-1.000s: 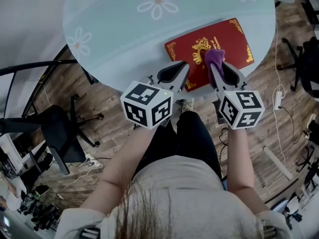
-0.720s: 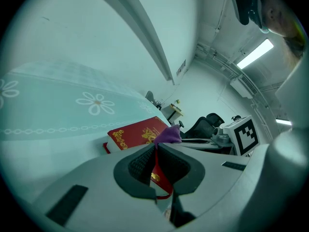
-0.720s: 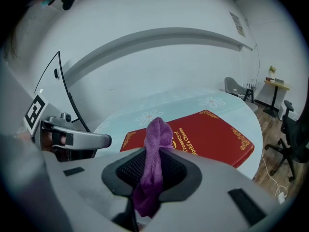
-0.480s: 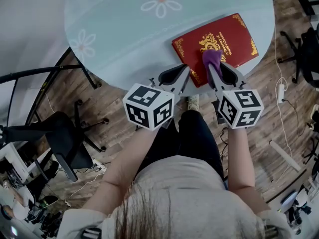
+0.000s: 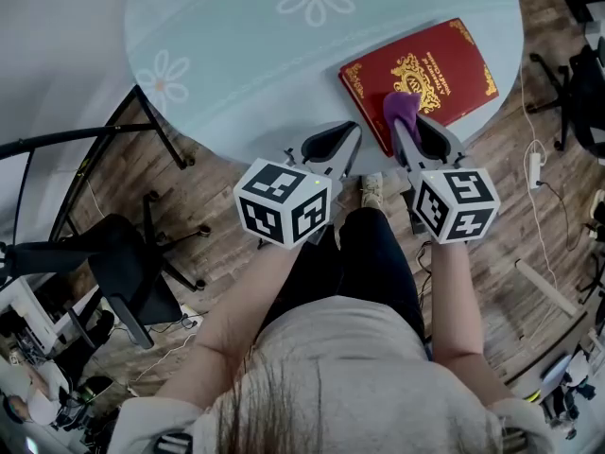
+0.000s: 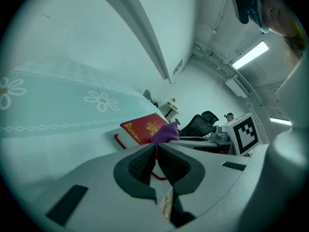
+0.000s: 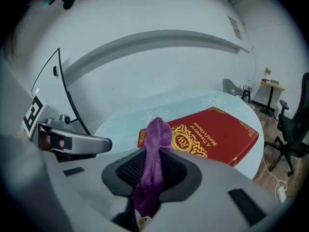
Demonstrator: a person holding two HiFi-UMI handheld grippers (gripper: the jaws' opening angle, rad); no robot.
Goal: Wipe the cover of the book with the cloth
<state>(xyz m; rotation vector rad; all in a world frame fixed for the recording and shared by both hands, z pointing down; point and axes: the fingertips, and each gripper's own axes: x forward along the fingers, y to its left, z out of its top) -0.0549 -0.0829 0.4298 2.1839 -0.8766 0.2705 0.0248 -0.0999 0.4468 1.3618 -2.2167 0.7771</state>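
A red book (image 5: pixel 425 69) with gold ornament lies near the right front rim of the pale blue flowered table (image 5: pixel 236 74). My right gripper (image 5: pixel 405 129) is shut on a purple cloth (image 5: pixel 402 110), which sticks out over the book's near edge. In the right gripper view the cloth (image 7: pixel 155 139) hangs between the jaws of the right gripper (image 7: pixel 153 152), with the book (image 7: pixel 212 134) just beyond. My left gripper (image 5: pixel 348 138) is shut and holds nothing, at the table's rim left of the book. In the left gripper view the left gripper (image 6: pixel 156 147) points at the book (image 6: pixel 140 129) and the cloth (image 6: pixel 165 132).
A black office chair (image 5: pixel 113 253) stands on the wooden floor to the left, below the table. Another dark chair (image 5: pixel 579 102) is at the right edge. A white cable with a power strip (image 5: pixel 529 168) runs along the floor on the right.
The cloth in the right gripper has slid from the gold emblem back to the book's near edge. The book sits higher and further right in the head view. The left gripper stays shut.
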